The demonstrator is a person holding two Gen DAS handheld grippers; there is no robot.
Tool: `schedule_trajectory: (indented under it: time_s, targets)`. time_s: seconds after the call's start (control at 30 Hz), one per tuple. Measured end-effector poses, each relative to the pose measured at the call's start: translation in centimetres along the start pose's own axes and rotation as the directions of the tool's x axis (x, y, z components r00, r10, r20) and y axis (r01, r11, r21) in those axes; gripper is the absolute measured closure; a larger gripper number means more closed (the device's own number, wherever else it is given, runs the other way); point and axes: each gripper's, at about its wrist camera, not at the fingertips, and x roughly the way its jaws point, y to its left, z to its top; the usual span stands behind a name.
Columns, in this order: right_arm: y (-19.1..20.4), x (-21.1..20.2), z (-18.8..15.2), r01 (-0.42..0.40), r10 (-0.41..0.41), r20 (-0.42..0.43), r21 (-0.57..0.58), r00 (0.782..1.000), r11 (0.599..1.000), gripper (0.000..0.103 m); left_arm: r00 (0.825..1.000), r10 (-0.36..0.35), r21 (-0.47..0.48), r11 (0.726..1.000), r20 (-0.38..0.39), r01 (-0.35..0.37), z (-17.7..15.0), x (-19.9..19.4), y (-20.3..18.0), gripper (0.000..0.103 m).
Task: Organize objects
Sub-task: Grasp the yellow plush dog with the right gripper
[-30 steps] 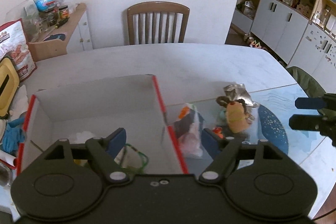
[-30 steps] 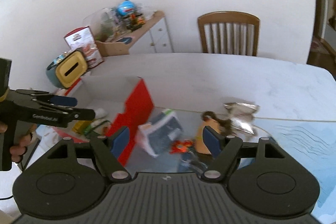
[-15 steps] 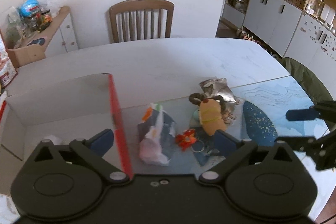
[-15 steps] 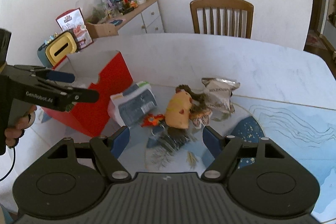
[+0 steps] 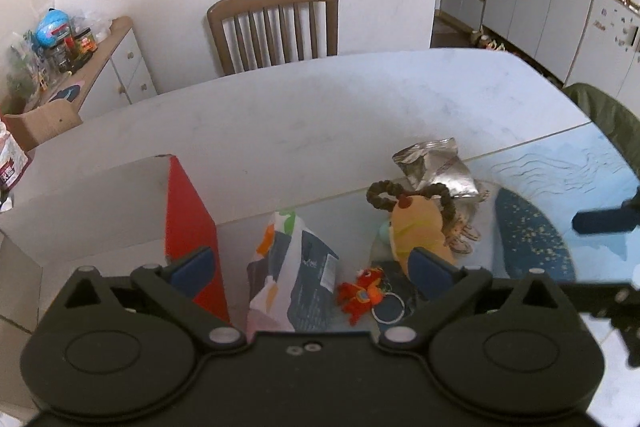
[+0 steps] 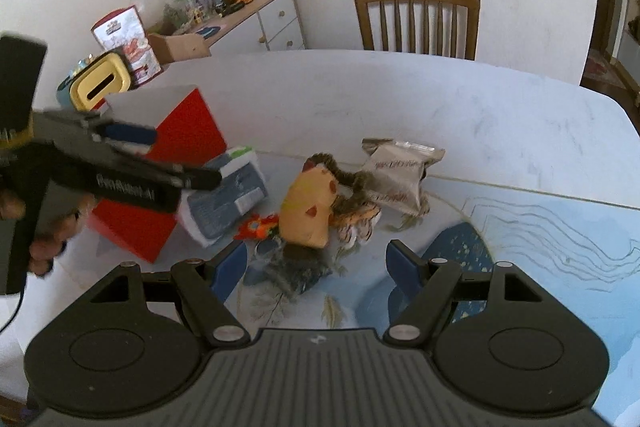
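Clutter lies heaped on the table (image 5: 320, 115) just right of the red box (image 5: 188, 215): a blue-and-white packet (image 5: 296, 267), a small red toy (image 5: 362, 293), a yellow plush toy (image 5: 418, 227) and a silver foil bag (image 5: 434, 167). Since a second ago the left gripper (image 5: 310, 265) has swung from over the box interior to above the packet, which lies with its long axis running away from the camera, leaning against the box wall. Its jaws stand wide apart, holding nothing. A hand (image 6: 52, 231) grips its handle. The right gripper (image 6: 316, 269) hovers nearer the pile than before, over the plush toy's near end, jaws also spread and empty.
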Motion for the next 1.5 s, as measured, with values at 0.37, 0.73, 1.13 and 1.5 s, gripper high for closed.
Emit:
schedule_trajectory:
  time_s: [0.37, 0.73, 1.13, 1.5]
  targets:
    - [-1.2, 3.1, 3.3, -0.009, 0.011, -0.025, 0.058, 1.0, 0.998, 0.027, 0.997, 0.056, 0.024, 0.998, -0.051, -0.055, -0.3, 3.6, -0.9, 0.001]
    - [0.3, 8.5, 4.6, -0.011, 0.016, -0.108, 0.048, 0.994, 0.999, 0.03, 0.991, 0.107, 0.07, 0.992, -0.074, -0.102, -1.5, 5.6, -1.5, 0.003]
    - [1.2, 11.4, 4.6, -0.02, 0.026, -0.152, 0.043, 0.988, 0.999, 0.047, 0.984, 0.173, 0.088, 0.982, -0.048, -0.168, -2.8, 5.8, -2.5, 0.023]
    - [1.6, 12.1, 4.1, -0.024, 0.027, -0.171, 0.022, 0.985, 0.999, 0.066, 0.992, 0.094, -0.125, 0.987, -0.089, -0.104, -3.2, 5.6, 0.2, 0.056]
